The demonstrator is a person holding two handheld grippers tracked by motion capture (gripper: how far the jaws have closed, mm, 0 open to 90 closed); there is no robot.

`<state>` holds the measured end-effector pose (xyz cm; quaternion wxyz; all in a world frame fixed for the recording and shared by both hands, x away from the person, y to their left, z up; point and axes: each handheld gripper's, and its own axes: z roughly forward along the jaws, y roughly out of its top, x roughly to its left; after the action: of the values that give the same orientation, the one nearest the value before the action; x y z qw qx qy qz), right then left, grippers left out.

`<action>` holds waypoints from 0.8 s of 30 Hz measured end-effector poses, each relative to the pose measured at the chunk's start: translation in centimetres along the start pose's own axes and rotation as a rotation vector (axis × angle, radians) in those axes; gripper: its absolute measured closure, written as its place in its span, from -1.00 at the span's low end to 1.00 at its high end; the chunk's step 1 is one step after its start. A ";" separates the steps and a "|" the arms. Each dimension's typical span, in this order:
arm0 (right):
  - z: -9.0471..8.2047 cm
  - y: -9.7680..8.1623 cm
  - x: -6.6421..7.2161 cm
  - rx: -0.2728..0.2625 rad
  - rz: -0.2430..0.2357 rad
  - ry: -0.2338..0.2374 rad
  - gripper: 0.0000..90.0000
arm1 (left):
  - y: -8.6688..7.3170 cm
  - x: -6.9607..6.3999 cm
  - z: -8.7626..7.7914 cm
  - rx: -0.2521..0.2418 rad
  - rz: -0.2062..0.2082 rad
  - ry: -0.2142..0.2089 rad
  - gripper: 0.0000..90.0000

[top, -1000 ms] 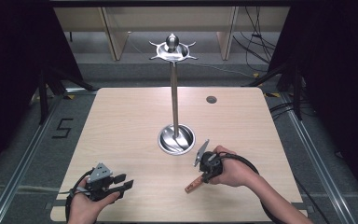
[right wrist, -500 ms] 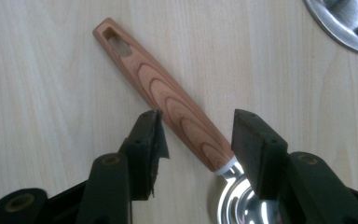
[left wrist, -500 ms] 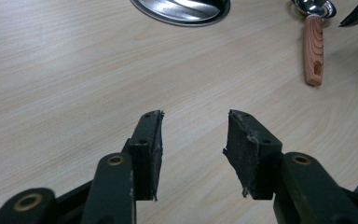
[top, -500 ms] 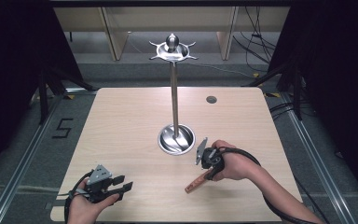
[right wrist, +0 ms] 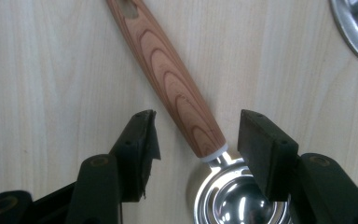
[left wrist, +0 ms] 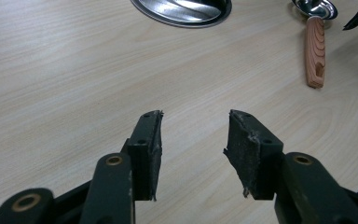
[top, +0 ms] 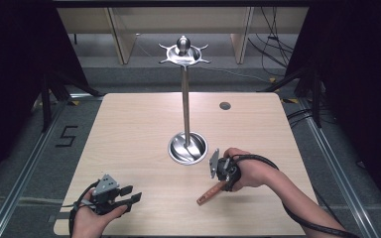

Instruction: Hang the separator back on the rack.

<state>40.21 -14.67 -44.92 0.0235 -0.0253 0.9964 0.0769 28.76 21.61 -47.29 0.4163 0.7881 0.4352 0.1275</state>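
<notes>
A utensil with a wooden handle (right wrist: 172, 79) and a shiny metal bowl (right wrist: 233, 200) lies flat on the table. In the high view its handle (top: 210, 193) points toward the front edge. My right gripper (right wrist: 196, 135) hangs straight over the neck of the utensil; its jaws have just been opening and stand wide on either side of the handle, pads off it. The hand holding it (top: 222, 181) is front right of centre. At the front left, my left gripper (top: 131, 194) is held low and open with nothing between its jaws (left wrist: 193, 140). Ahead of it lies the utensil (left wrist: 315, 51).
A steel stand rises from a round dish base (top: 187, 148) at the table's middle, with a tall pole (top: 185, 99) and a hooked crown (top: 183, 52) on top. The base's rim (right wrist: 354, 28) lies close to the right gripper. A small dark disc (top: 224, 105) sits at the far right.
The right hand has shifted only slightly over the utensil, which lies in about the same spot. The left hand has stayed where it was.
</notes>
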 end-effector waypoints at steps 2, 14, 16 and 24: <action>0.2 0.0 0.2 0.022 0.004 -0.009 0.05 | 0.0 0.0 0.0 0.007 0.008 -0.001 0.20; 1.6 -0.2 -0.2 0.118 -0.110 -0.047 0.15 | 0.0 0.0 0.0 0.017 0.006 -0.004 0.19; 1.8 -0.1 -0.1 0.119 -0.097 -0.034 0.18 | 0.0 0.0 0.1 0.017 0.004 -0.003 0.19; 2.0 -0.1 -0.2 0.142 -0.117 -0.035 0.38 | -0.1 -0.2 0.3 -0.010 -0.015 -0.003 0.18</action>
<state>40.54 -14.42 -46.91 0.0469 -0.0802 0.9957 0.0048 28.76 21.35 -47.50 0.4216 0.7830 0.4398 0.1253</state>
